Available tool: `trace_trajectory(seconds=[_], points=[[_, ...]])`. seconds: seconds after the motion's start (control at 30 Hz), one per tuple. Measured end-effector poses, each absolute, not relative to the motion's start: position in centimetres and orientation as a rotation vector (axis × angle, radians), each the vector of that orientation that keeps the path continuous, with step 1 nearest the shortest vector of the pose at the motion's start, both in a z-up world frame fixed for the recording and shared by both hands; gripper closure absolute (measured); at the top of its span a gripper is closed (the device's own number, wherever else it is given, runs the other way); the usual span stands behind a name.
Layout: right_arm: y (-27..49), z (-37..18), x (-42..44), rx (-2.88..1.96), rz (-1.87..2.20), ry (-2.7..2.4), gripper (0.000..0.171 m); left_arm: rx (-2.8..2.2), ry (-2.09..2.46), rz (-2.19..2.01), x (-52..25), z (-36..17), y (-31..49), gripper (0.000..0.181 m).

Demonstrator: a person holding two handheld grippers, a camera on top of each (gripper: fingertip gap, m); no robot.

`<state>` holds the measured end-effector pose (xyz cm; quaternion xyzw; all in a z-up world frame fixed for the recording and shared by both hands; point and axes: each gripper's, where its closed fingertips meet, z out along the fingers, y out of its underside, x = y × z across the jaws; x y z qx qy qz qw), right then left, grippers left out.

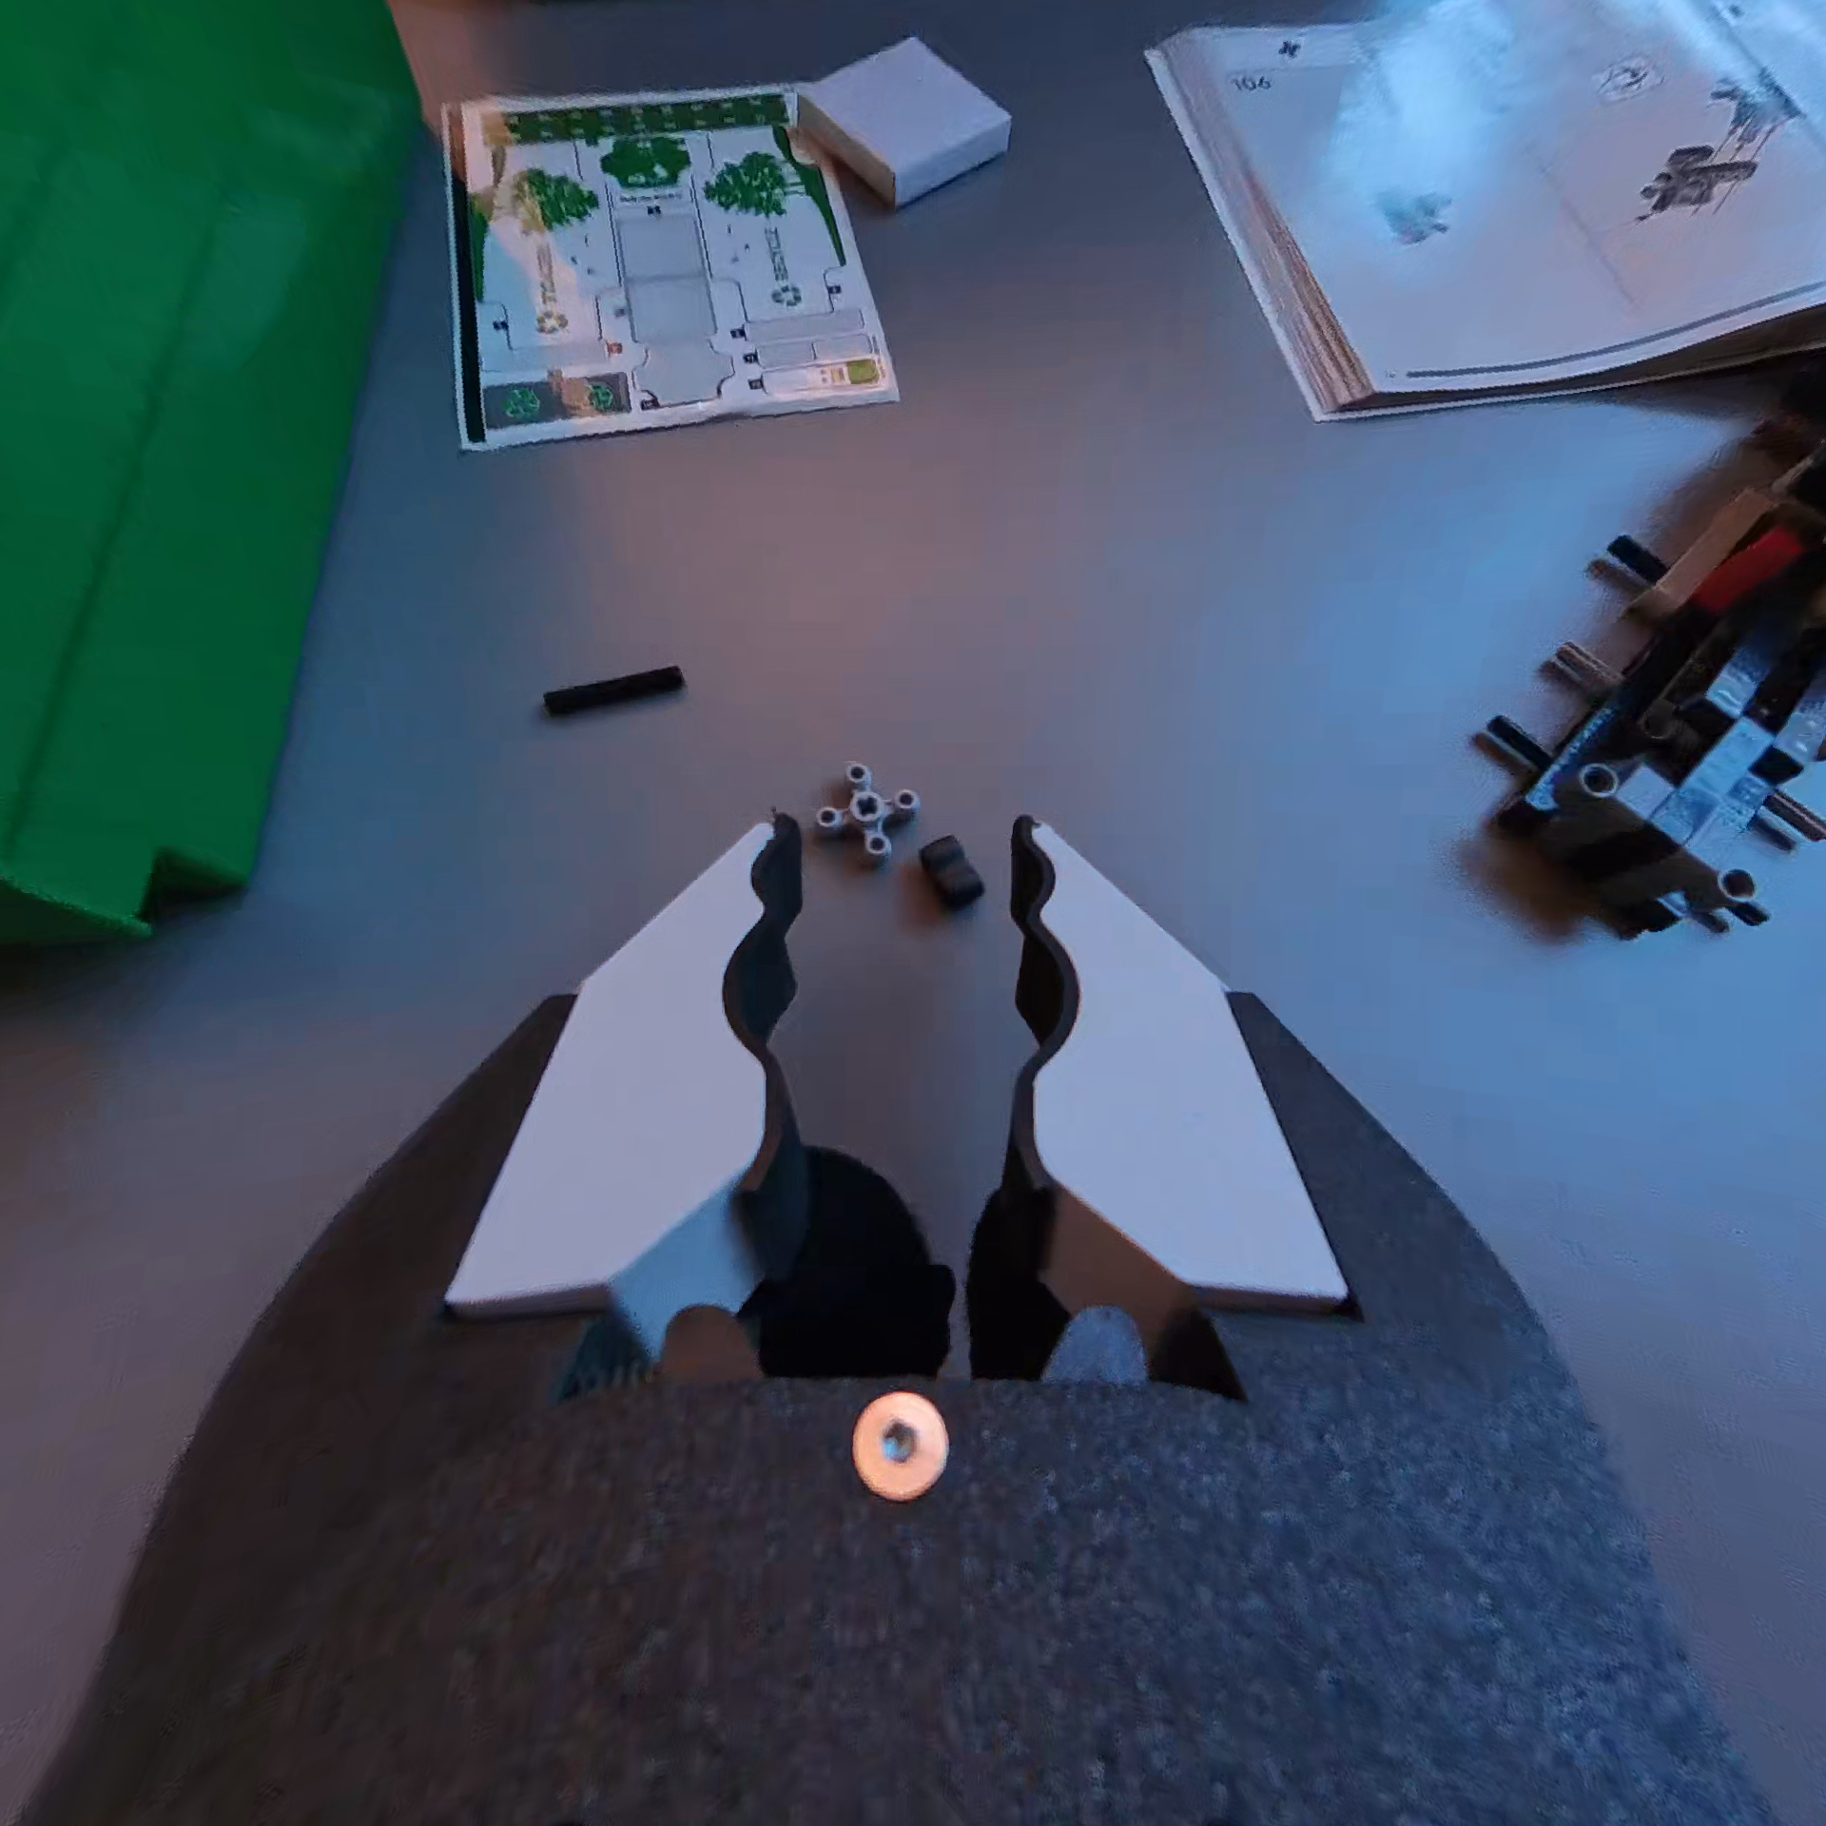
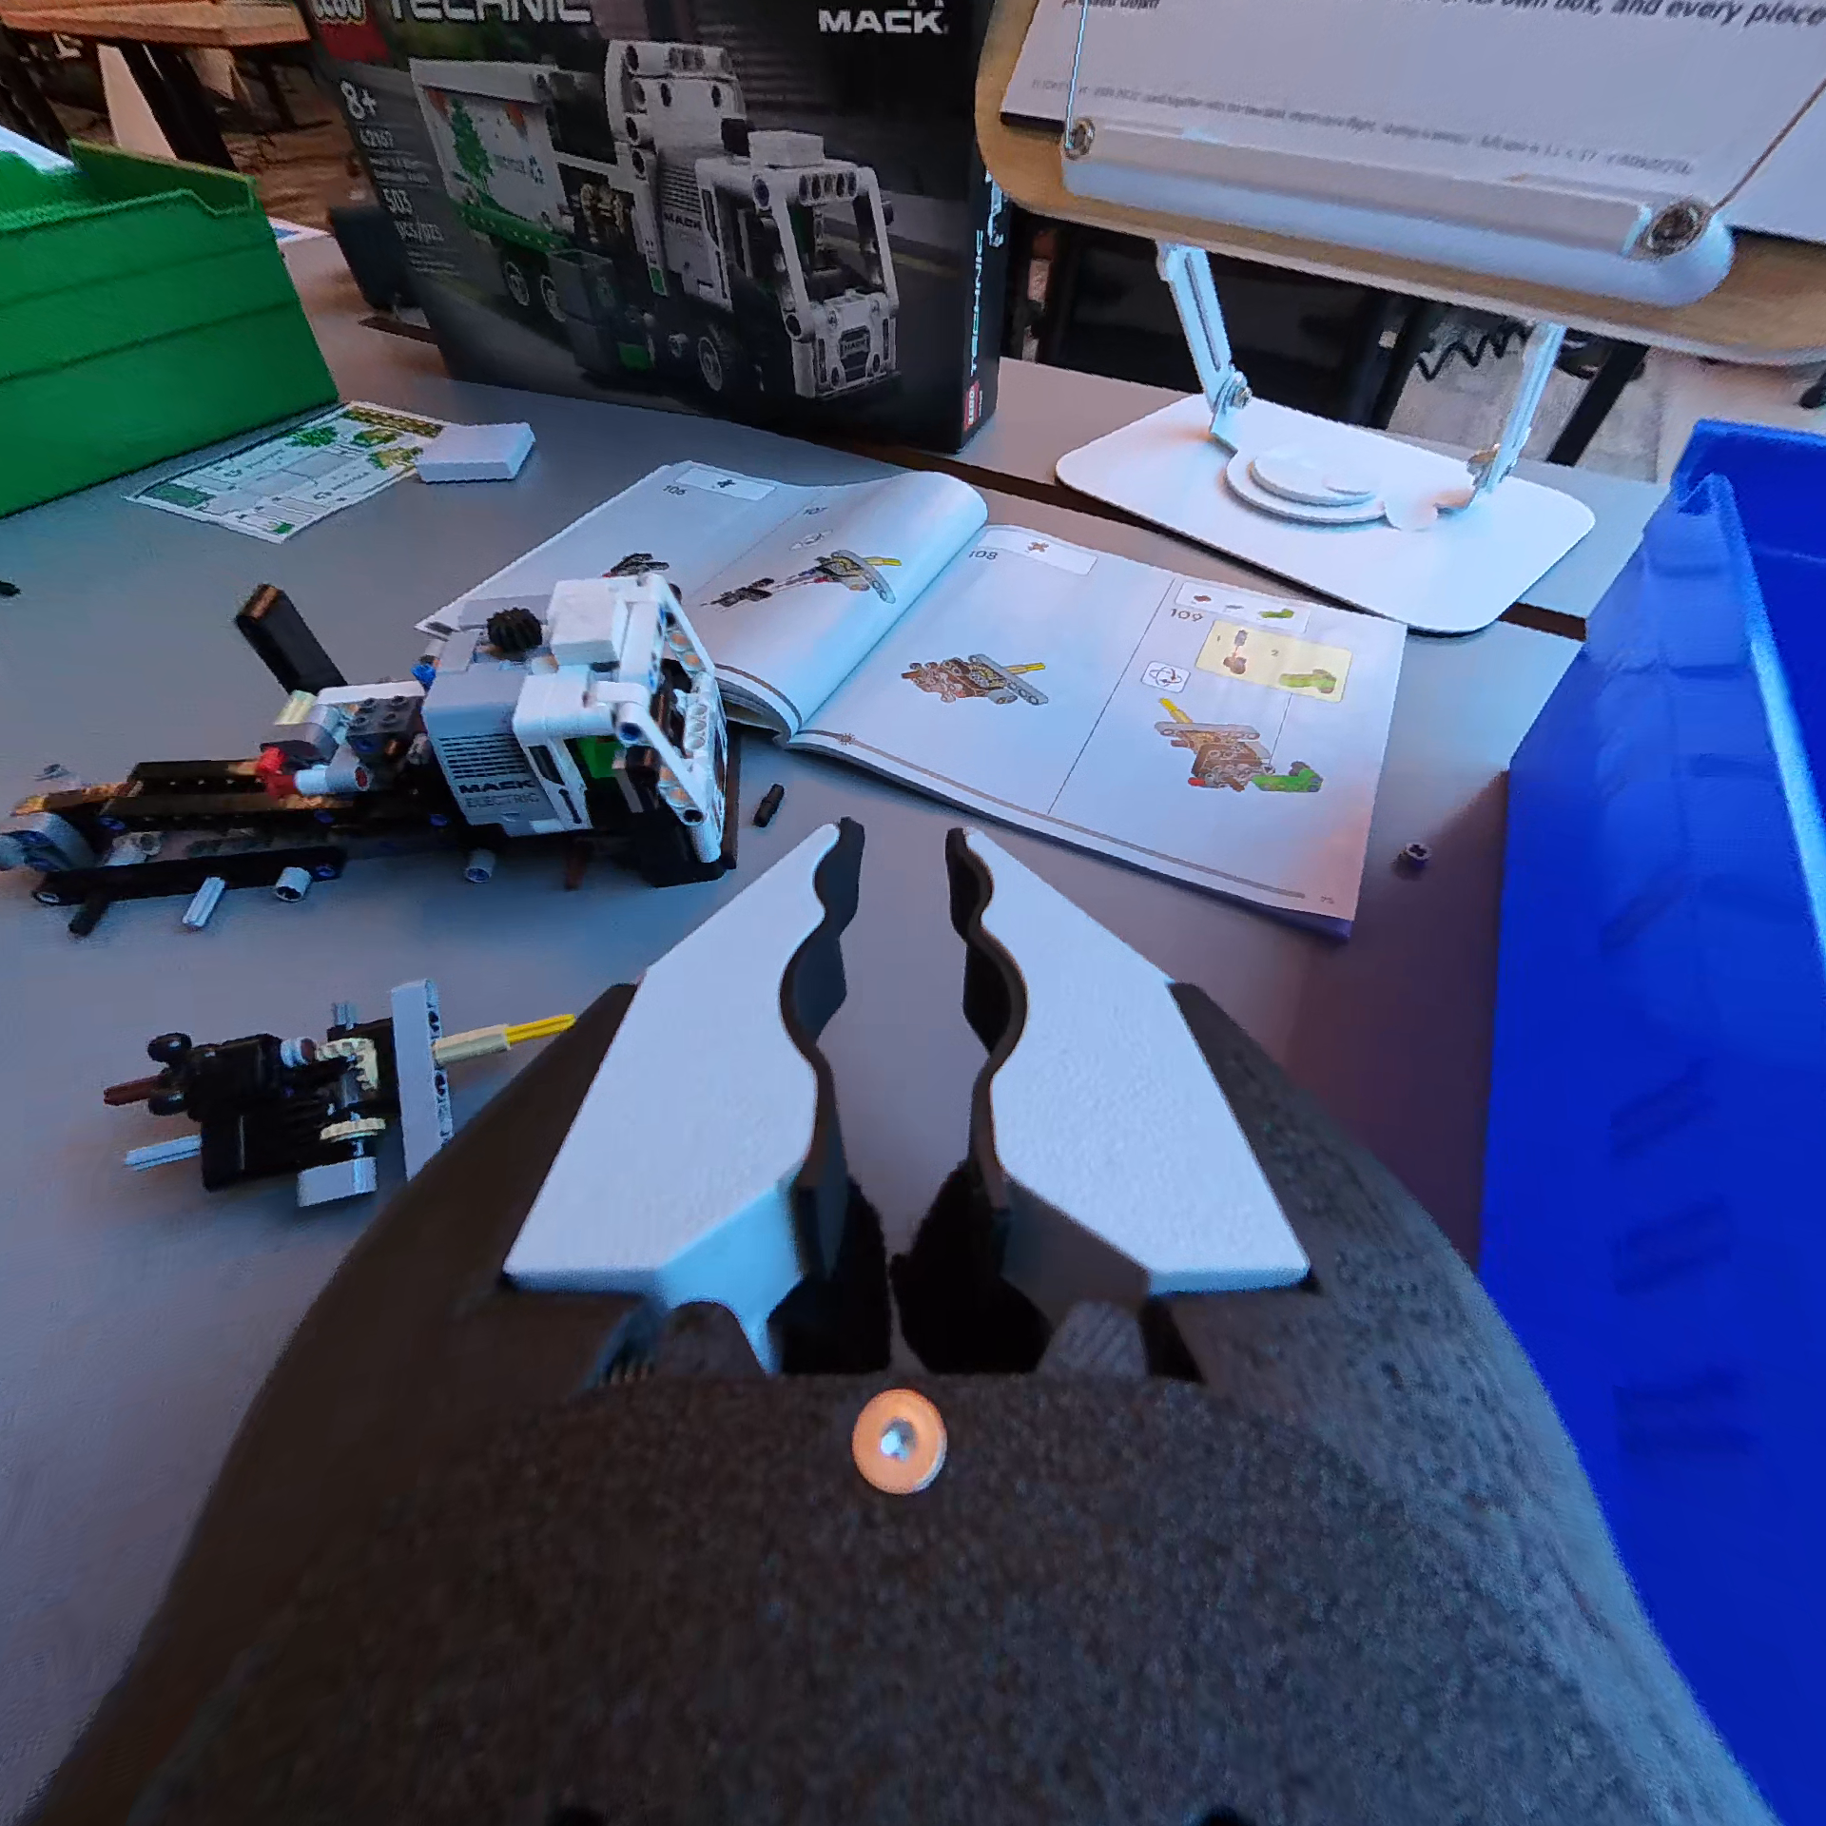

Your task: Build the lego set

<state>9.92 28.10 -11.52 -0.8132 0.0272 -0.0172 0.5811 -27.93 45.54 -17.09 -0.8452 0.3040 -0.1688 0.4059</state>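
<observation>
Printed set box (image 2: 692, 217) stands behind open manual (image 2: 1037, 692); writing withheld.

Your left gripper (image 1: 899, 830) and right gripper (image 2: 904, 835) are built alike. Each has a dark grey, grainy-textured body that curves wide toward the camera. A single silver screw (image 1: 900, 1447) sits on the body's centre line. Two white wedge-shaped fingers (image 1: 632, 1087) taper to the far end. Each finger carries a black, wavy-edged pad (image 1: 766, 949) on its inner face.
</observation>
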Motion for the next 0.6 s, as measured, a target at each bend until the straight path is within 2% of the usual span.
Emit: trace_trajectory(seconds=[0.4, 0.6], points=[[27.2, -11.6, 10.4, -1.894, -0.082, 0.084, 0.157, -2.137, 0.925, -0.497, -27.7, -18.0, 47.5, 0.144], [27.5, -11.7, 10.6, -1.895, -0.098, 0.082, 0.158, -2.161, 0.936, -0.535, -28.0, -18.7, 47.5, 0.152]])
